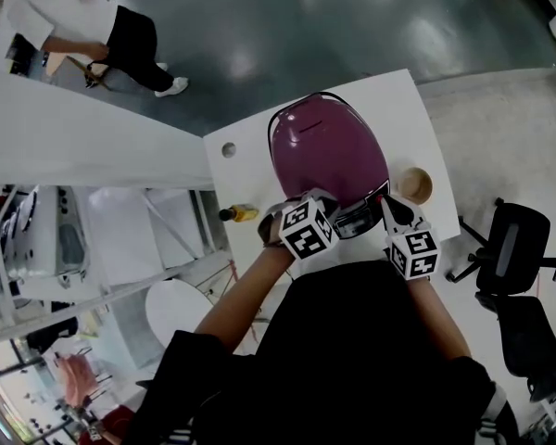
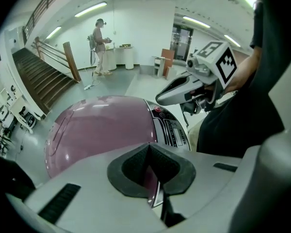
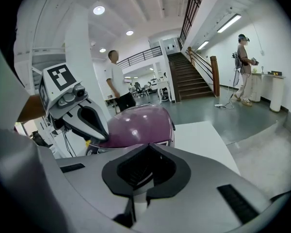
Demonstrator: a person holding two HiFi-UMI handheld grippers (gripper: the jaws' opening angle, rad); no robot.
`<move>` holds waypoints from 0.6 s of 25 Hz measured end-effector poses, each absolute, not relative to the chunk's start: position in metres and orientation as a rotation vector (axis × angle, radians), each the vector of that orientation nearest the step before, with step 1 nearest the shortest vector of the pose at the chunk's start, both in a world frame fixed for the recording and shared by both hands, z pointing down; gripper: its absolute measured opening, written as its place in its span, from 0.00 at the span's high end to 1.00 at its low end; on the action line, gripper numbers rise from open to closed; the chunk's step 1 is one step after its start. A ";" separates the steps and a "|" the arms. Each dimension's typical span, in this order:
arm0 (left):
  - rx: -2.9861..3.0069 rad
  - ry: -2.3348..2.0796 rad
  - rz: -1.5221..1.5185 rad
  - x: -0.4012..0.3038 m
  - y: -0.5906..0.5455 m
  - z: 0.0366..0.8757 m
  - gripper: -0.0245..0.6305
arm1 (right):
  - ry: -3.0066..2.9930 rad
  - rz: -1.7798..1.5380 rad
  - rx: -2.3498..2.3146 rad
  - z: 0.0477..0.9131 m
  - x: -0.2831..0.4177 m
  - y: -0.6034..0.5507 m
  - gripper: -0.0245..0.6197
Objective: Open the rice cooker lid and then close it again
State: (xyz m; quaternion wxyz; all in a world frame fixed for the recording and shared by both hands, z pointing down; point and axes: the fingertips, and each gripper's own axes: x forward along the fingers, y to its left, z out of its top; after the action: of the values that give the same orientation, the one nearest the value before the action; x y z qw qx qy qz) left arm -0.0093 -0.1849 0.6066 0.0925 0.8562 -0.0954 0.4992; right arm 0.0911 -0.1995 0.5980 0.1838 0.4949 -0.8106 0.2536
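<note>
Claws first: my left claw (image 2: 153,174) and right claw (image 3: 136,176) are both pinched together, holding nothing. Just ahead of them sits the rice cooker (image 1: 326,146), lid down. I reckon closed tips may slip off that glossy lid. Its contents are hidden; a cup (image 1: 414,185) right of the right claw, contents unclear.

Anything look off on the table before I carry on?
Nothing looks spilled or damaged. The rice cooker's lid sits shut. Only the small yellow bottle seems to lie on its side, at the table edge left of the cooker's front in the head view.
</note>
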 end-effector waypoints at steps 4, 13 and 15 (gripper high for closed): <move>2.564 -0.334 1.324 -0.015 -0.188 0.604 0.96 | -2.300 0.699 1.406 0.585 0.090 -0.199 0.96; 2.657 -0.615 0.728 -0.026 -0.176 0.543 0.96 | -2.346 0.584 1.409 0.545 0.092 -0.176 0.96; 2.674 -0.627 0.579 -0.028 -0.157 0.532 0.96 | -2.360 0.565 1.419 0.534 0.089 -0.168 0.96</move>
State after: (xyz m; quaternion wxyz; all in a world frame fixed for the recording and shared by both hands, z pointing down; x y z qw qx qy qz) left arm -0.0279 -0.1573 0.5320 0.1665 0.9394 -0.2203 0.2034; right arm 0.0886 -0.1680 0.5342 0.1644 0.4980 -0.8280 0.1984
